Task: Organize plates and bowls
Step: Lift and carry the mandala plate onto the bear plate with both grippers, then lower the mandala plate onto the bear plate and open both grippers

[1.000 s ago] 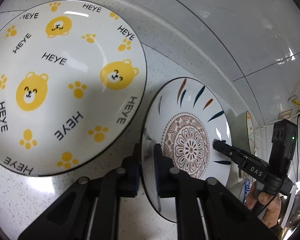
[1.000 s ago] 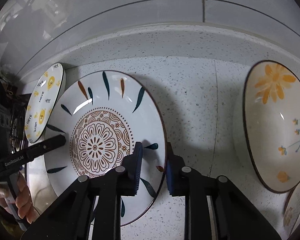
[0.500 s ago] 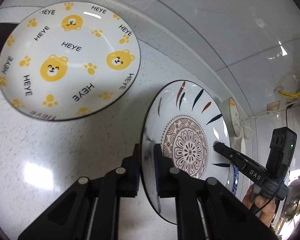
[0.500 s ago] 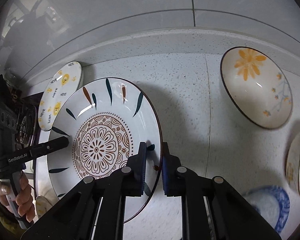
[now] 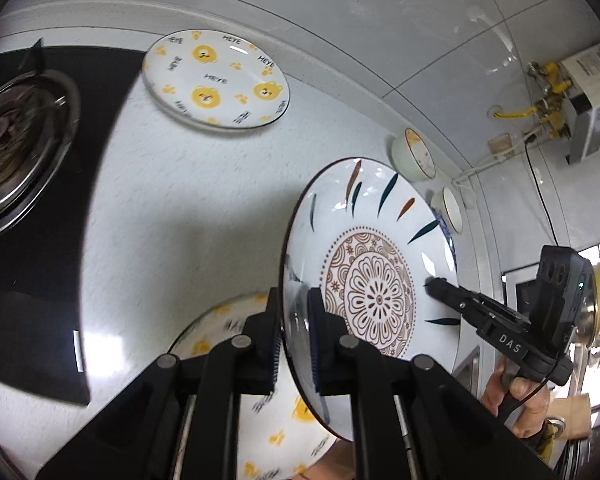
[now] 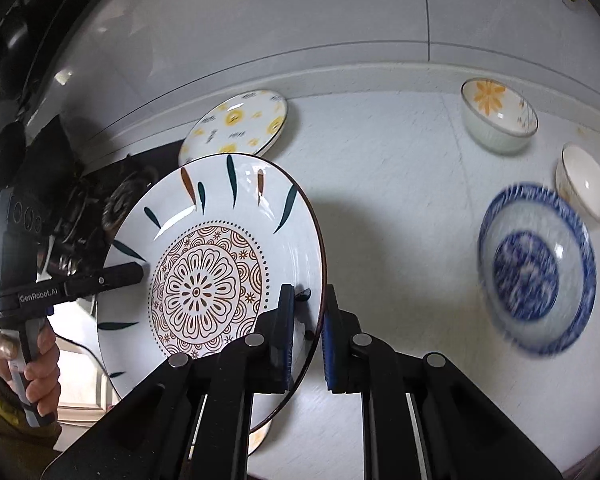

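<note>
Left wrist view: the left hand-held gripper [image 5: 294, 334] pinches the near rim of a round white ceramic plate with a brown mandala centre and dark leaf strokes [image 5: 374, 264], held aloft and tilted steeply above the speckled white desk [image 5: 188, 208]. The right hand-held gripper [image 5: 434, 286] meets the plate's opposite edge. Directly below lies a white plate printed with yellow bears [image 5: 284, 428]; a second bear-printed plate [image 5: 216, 80] rests near the wall, beside a black gas hob [image 5: 24, 168].

Right wrist view: the right hand-held gripper [image 6: 307, 330] has its jaws narrowed on either side of the mandala plate's [image 6: 208, 272] rim, the right pad apparently a touch off the edge, so a firm clamp cannot be confirmed. A blue-and-white patterned bowl [image 6: 536, 268], a pale bowl with an orange flower [image 6: 500, 118] and a plain cream bowl [image 6: 586, 188] sit well apart on the right of the desk.

The step in hand appears to be carrying the mandala plate to a stack. The next move likely calls for levelling it, centring it over a bear plate and lowering it gently before both grips release.
</note>
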`<control>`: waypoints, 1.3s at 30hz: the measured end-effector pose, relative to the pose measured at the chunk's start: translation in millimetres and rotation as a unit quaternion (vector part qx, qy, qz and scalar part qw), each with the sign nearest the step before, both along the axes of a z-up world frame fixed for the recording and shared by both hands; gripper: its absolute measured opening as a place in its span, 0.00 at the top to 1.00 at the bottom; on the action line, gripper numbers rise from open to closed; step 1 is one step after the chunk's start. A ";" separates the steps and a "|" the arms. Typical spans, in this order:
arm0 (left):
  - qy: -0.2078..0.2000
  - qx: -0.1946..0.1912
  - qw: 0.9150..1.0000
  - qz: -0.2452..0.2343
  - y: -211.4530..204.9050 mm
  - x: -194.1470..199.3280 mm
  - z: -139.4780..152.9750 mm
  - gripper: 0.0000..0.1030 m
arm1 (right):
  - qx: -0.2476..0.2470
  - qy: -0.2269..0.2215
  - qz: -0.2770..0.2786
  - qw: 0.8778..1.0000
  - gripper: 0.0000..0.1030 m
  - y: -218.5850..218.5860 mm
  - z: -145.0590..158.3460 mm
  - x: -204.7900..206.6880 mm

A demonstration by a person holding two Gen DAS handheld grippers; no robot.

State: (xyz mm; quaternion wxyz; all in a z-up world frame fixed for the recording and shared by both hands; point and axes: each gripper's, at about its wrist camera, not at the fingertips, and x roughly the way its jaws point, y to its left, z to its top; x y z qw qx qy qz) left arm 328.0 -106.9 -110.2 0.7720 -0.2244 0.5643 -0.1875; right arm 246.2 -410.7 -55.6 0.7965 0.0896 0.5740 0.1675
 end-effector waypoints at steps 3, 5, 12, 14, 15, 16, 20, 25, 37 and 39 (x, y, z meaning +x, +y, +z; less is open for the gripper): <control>0.005 0.005 1.000 -0.010 16.2 -30.8 -2.3 0.90 | 0.012 0.009 -0.005 1.000 0.89 12.7 -8.5 -29.2; 0.010 0.017 1.000 -0.021 23.1 -50.3 -11.1 0.90 | 0.014 0.020 -0.007 1.000 0.89 19.8 -19.5 -45.1; 0.032 0.043 0.998 -0.031 32.4 -80.2 -53.9 0.90 | 0.021 0.060 -0.016 0.998 0.89 32.2 -62.0 -70.4; 0.041 0.039 0.998 -0.031 34.2 -82.2 -65.0 0.90 | 0.019 0.067 -0.019 0.997 0.89 32.1 -70.6 -71.1; 0.045 0.037 0.998 -0.032 34.6 -84.1 -69.4 0.90 | 0.018 0.068 -0.019 0.997 0.89 33.0 -71.0 -72.0; 0.047 0.039 0.998 -0.032 34.4 -84.5 -73.3 0.90 | 0.019 0.070 -0.020 0.997 0.89 32.8 -73.4 -71.8; 0.046 0.039 0.998 -0.029 36.1 -82.3 -78.9 0.90 | 0.019 0.073 -0.017 0.997 0.90 35.7 -72.5 -74.4; 0.034 0.049 0.998 -0.032 38.3 -80.7 -76.7 0.90 | 0.025 0.080 -0.011 0.996 0.90 39.0 -78.4 -75.7; 0.035 0.068 0.996 -0.056 36.4 -82.7 -68.9 0.87 | 0.018 0.084 0.004 0.996 0.90 34.0 -71.6 -71.8; 0.019 0.082 0.995 -0.059 34.9 -85.1 -63.8 0.85 | 0.009 0.078 0.009 0.997 0.90 35.7 -68.4 -71.2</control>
